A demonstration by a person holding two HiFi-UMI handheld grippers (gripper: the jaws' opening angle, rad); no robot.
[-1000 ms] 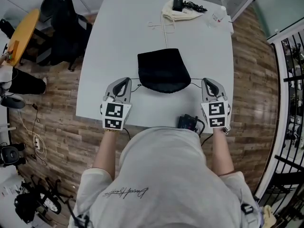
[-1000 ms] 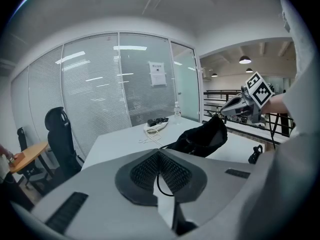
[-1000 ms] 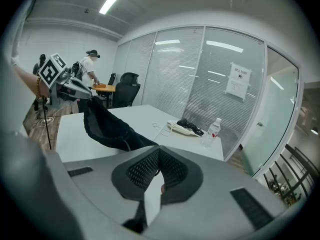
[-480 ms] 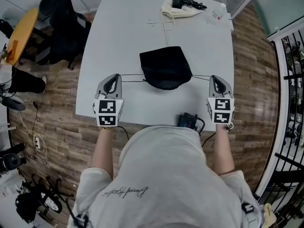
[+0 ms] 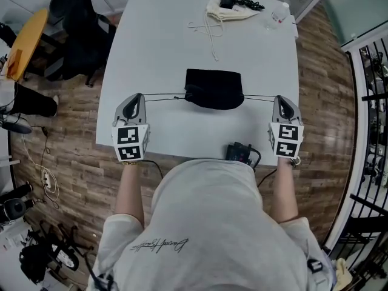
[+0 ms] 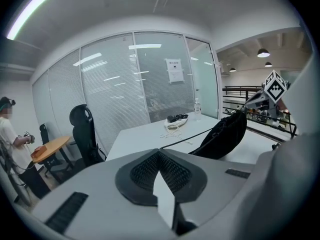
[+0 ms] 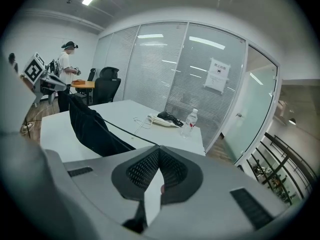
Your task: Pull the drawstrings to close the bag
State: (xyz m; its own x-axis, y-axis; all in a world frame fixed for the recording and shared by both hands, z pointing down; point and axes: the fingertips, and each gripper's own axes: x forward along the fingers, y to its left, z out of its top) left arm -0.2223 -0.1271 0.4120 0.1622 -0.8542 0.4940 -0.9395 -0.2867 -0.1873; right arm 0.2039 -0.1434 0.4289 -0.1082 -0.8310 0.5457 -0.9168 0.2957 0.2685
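Bag (image 5: 214,88) sat mid the surface (image 5: 157,41), mouth looking cinched nearly shut. Left claw (image 5: 136,97) & right claw (image 5: 282,99), by the near corners, each clamped tight on a taut drawstring (image 5: 163,96). Prob. little pull left.

On the table (image 5: 157,53), the bag (image 5: 214,88) lies between left tongs (image 5: 136,97) and right tongs (image 5: 282,99); farther back, perhaps a bottle (image 5: 276,18).

The black bag (image 5: 214,90) sits mid-worktop (image 5: 151,53). Its drawstrings (image 5: 163,97) run taut at 9 and 3 o'clock to the left hand-held gripper (image 5: 136,97) and the right hand-held gripper (image 5: 280,99), barring the way across. Beyond that line the surface is bare up to a white cord (image 5: 209,32), a cream pouch (image 5: 227,12) and a bottle (image 5: 276,18) at 12 to 1 o'clock. A black device (image 5: 240,154) sits on the near edge at 5 o'clock.
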